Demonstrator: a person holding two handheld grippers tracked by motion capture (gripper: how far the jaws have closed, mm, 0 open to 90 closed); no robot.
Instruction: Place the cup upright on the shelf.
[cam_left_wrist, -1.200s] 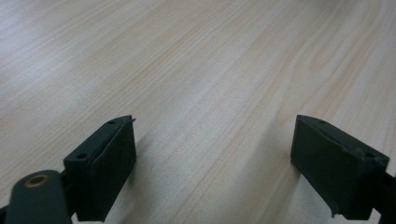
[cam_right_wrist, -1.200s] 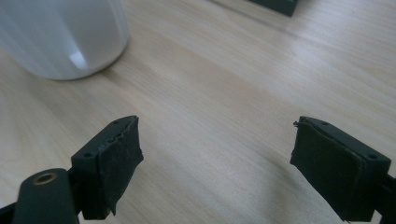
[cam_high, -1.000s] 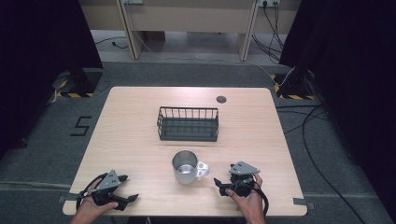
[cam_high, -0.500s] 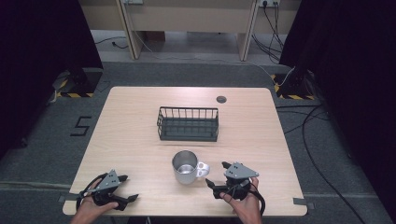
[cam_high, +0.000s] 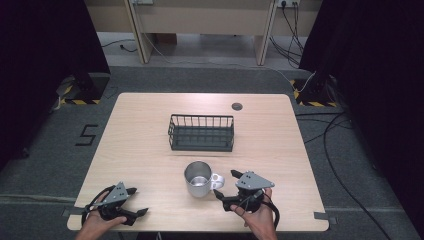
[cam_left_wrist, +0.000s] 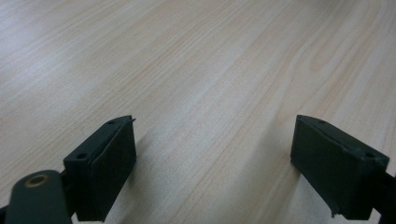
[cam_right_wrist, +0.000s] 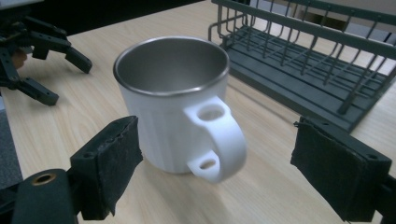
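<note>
A: Right claw (cam_high: 229, 190) has crept left toward the mug (cam_high: 199, 179) over the last second. It was sitting a bit further right on the near edge of the tabletop (cam_high: 150, 150); now its tips are just beside the handle (cam_high: 218, 180).

B: Jaws?

A: Spread wide, nothing between them yet. In the right gripper view the handle (cam_right_wrist: 219, 140) sits roughly centred between the two pads, pointing at the camera. No contact that I can see.

B: Mug position?

A: Upright, near-centre of the tabletop, near side of the wire basket (cam_high: 201, 132) and apart from it. It hasn't shifted across the frames. Basket is empty as far as I can tell.

B: Left claw?

A: Left claw (cam_high: 136, 201) parked at the near-left corner, same spot as a second ago. Also released, jaws wide over bare wood in the left gripper view. Not in play.

B: So what's the read?

A: My judgement: approach phase, lining up for a handle or rim-side grab. Needs a little more travel forward before closing. Likely the mug then goes into the basket. Risk is nudging the handle and spinning the mug before the pads bite.
</note>
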